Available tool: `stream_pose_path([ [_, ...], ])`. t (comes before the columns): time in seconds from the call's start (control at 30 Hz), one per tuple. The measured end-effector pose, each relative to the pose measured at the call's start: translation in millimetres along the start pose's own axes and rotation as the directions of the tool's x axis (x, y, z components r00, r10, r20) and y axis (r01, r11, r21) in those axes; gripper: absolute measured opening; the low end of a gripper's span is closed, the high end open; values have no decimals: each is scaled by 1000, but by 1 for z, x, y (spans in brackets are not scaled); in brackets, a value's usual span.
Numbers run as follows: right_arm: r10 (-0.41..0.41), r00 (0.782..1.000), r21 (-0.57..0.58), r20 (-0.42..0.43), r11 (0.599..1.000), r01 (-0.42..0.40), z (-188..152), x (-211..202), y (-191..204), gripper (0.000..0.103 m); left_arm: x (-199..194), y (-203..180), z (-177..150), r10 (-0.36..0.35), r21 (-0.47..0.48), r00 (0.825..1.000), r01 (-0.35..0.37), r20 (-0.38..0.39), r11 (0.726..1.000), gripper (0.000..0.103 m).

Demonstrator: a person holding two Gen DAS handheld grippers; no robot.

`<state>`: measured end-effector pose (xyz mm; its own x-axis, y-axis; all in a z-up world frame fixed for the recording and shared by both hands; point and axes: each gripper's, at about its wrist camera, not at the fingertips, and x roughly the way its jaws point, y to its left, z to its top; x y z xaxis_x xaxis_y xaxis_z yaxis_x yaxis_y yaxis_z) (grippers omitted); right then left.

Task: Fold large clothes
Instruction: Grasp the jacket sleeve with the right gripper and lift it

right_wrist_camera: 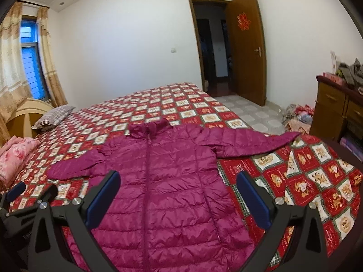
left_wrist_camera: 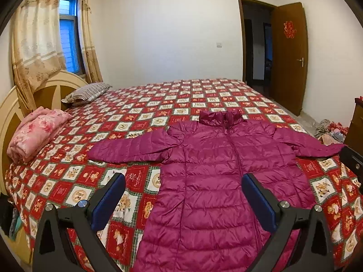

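Note:
A magenta quilted down jacket [left_wrist_camera: 217, 172] lies flat and front up on the bed, zipped, collar away from me, both sleeves spread out sideways. It also shows in the right wrist view [right_wrist_camera: 168, 181]. My left gripper [left_wrist_camera: 183, 181] is open and empty, held above the jacket's lower left side. My right gripper [right_wrist_camera: 179, 176] is open and empty, held above the jacket's lower right side. The left gripper also shows at the left edge of the right wrist view [right_wrist_camera: 25, 192].
The bed has a red checked bedspread [left_wrist_camera: 140, 117]. A folded pink blanket [left_wrist_camera: 34, 133] and a striped pillow [left_wrist_camera: 88, 91] lie near the headboard [left_wrist_camera: 9, 113]. A wooden dresser [right_wrist_camera: 335, 115], a clothes pile on the floor [right_wrist_camera: 297, 115] and an open door [right_wrist_camera: 247, 52] are at right.

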<state>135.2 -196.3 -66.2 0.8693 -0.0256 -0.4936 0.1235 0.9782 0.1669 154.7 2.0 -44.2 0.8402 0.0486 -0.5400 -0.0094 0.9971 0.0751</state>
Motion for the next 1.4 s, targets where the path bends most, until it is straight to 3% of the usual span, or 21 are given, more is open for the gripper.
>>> stream_pose_path([
  [0.1,-30,999,19,-16,999,31,-1,14,-13,103,31,1,1,-25,3,998,25,-53,1000,102],
  [0.2,-72,997,39,-37,997,73,0,31,-34,103,66,4,0,-92,7,988,94,-122,996,102],
  [0.3,-131,988,68,-81,988,137,5,51,-69,103,106,13,4,-126,-21,973,125,-192,992,102],
  [0.4,-199,973,121,-117,970,213,13,69,-109,103,141,26,13,-142,-60,967,132,-214,989,102],
  [0.5,-258,956,230,-139,930,285,28,89,-163,97,173,41,26,-112,-93,976,96,-189,991,102],
  [0.7,-325,924,472,-200,794,382,55,141,-276,88,235,59,37,-77,-128,983,56,-166,990,102],
  [0.77,-357,907,492,-223,763,420,63,163,-301,86,254,60,34,-64,-138,983,40,-171,990,102],
  [0.8,-388,889,485,-245,745,459,67,178,-313,84,261,61,31,-63,-144,983,38,-174,989,102],
  [0.87,-406,876,474,-261,737,482,70,195,-323,82,273,62,25,-61,-156,982,34,-176,987,102],
  [1.03,-427,827,407,-366,726,555,73,246,-337,60,299,58,10,-30,-138,978,1,-208,990,102],
  [1.17,-454,809,374,-373,724,579,69,254,-341,46,312,57,2,-21,-130,968,-12,-252,991,102],
  [1.23,-478,795,333,-375,730,596,68,255,-341,30,315,56,0,-20,-126,965,-14,-262,992,102],
  [1.3,-499,782,301,-373,733,611,67,257,-344,21,318,54,-1,-17,-120,961,-16,-275,993,102],
  [1.37,-499,785,291,-368,740,607,67,257,-344,13,323,53,-2,-16,-116,956,-19,-294,993,102],
  [1.4,-481,802,287,-355,760,583,69,253,-342,10,323,53,-3,-20,-117,954,-16,-299,993,102],
])
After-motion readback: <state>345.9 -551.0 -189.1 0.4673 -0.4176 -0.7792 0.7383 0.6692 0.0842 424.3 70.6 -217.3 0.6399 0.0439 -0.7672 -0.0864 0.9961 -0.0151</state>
